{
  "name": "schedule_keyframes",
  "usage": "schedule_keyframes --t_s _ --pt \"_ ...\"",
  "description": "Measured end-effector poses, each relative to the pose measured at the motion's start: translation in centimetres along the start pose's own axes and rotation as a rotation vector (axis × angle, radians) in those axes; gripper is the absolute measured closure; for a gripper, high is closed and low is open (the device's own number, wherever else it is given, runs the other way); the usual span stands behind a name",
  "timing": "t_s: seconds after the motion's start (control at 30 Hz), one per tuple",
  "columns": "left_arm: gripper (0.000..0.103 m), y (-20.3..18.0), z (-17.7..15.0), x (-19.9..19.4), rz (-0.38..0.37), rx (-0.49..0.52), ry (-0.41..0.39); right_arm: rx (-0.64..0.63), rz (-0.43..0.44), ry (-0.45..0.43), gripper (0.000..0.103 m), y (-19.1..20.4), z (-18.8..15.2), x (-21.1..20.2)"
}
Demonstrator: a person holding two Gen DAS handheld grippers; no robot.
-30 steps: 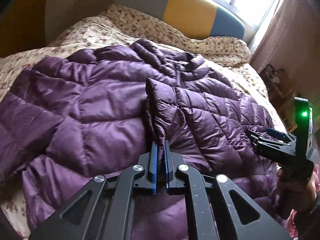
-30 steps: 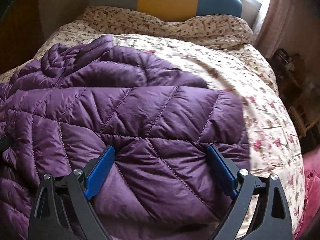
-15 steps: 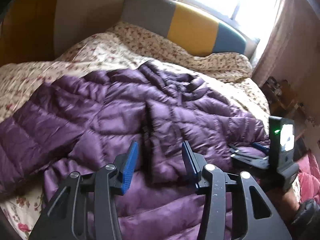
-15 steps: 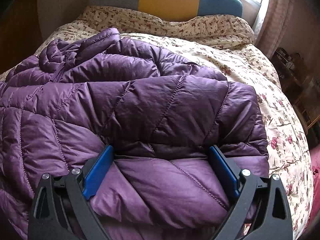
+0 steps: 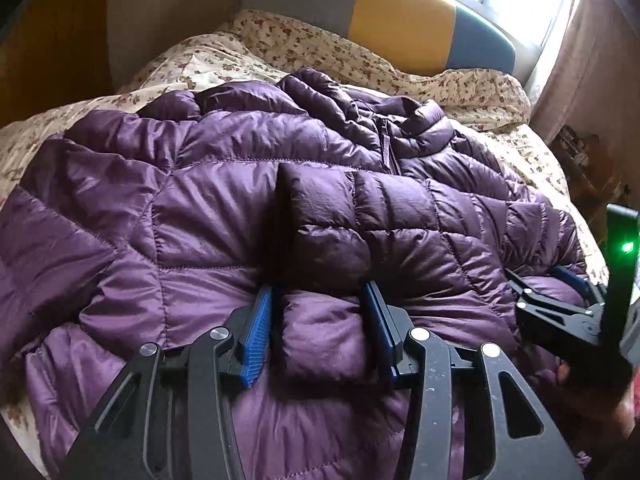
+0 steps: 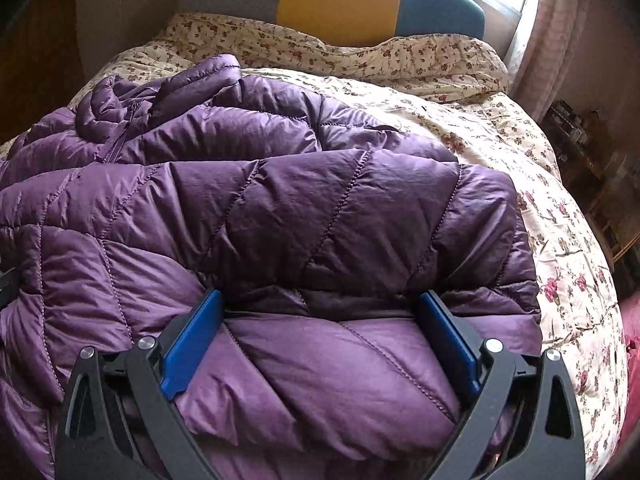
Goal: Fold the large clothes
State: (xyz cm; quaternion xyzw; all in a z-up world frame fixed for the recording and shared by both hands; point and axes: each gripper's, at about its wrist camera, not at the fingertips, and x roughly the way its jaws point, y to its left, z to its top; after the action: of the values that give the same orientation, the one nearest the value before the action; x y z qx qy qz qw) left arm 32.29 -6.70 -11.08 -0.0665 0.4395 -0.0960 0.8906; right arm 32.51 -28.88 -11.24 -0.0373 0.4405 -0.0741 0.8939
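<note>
There is one purple jacket (image 5: 224, 216), one flowered bedcover (image 6: 532, 184), one headboard (image 6: 340, 4) with three colour blocks, and two grippers: left gripper (image 5: 320, 332), right gripper (image 6: 320, 344).

No writing, label, brand or number can be read anywhere in either view — not on the purple quilted jacket (image 5: 224, 216), not on the flowered bedcover (image 6: 472, 120), not on the striped headboard (image 6: 340, 4). The one sign of any kind is a green light — lit, wordless — on the right gripper's (image 5: 560, 284) upright housing, at the right edge of the left wrist view.
</note>
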Motion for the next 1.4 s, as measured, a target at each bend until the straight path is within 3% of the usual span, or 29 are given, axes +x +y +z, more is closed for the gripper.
schedule_keyframes --t_s 0.13,0.43,0.7,0.9,1.1,1.2,1.4 --pt "0.029 1.0 -0.5 -2.4 0.014 -0.030 -0.040 0.000 -0.010 -0.003 0.005 0.1 0.1 0.2" --pt "0.029 4.5 -3.2 -8.1 0.050 -0.090 -0.104 -0.014 -0.043 -0.010 0.003 0.6 0.0 0.1" --pt "0.029 11.5 -7.5 -13.8 0.107 -0.209 -0.098 -0.027 -0.067 -0.018 0.003 0.9 -0.1 -0.1" --pt "0.029 19.9 -13.0 -20.0 0.153 -0.436 -0.149 -0.028 -0.074 -0.021 0.003 1.1 -0.2 -0.2" --pt "0.029 29.0 -17.9 -25.8 0.308 -0.715 -0.224 -0.026 -0.077 -0.023 0.003 1.1 -0.2 -0.2" --pt "0.029 32.9 -19.1 -28.1 0.403 -0.821 -0.280 -0.026 -0.078 -0.023 0.003 1.1 -0.2 -0.2" --pt "0.029 38.6 -19.4 -28.2 0.443 -0.950 -0.275 -0.024 -0.077 -0.022 0.003 1.0 -0.2 -0.2"
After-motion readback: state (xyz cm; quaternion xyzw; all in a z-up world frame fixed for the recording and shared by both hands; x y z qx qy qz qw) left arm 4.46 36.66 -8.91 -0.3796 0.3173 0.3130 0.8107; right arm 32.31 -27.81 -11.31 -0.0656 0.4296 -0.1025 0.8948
